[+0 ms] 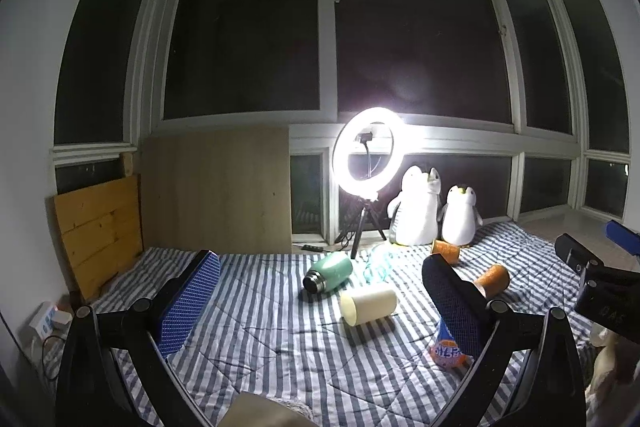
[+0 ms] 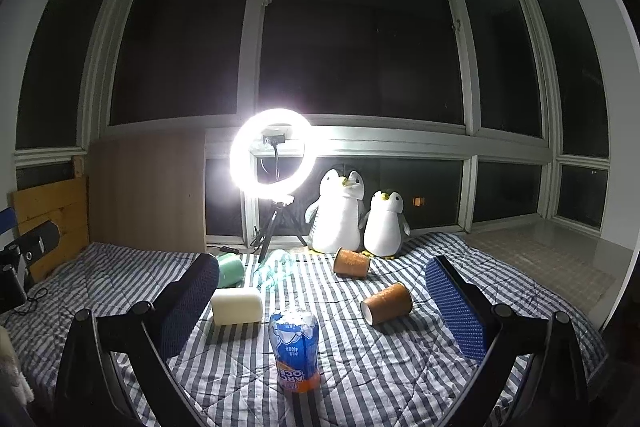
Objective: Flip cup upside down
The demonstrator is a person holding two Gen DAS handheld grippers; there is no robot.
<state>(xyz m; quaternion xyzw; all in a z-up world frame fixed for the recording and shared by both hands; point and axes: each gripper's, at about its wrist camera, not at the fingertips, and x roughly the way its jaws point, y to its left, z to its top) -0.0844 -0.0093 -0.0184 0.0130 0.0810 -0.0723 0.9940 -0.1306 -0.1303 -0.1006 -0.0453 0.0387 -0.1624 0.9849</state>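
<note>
Inverted printed cup (image 2: 295, 351) between open tool (image 2: 320, 311) fingers.

Gripper finger (image 1: 456, 307) hides most of printed cup (image 1: 446, 349).

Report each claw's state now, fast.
Left claw: open, holding nothing, above the striped bedspread.
Right claw: open, holding nothing; the upside-down blue cup stands between its fingers, untouched.

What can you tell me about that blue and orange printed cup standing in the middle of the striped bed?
The printed cup stands upside down on the striped quilt, its lettering inverted. It is blue with white splashes above and an orange band at the bottom, and looks like glossy plastic or coated paper. It sits alone, touching only the quilt, in front of the cream cup lying on its side. Neither gripper holds it.
</note>
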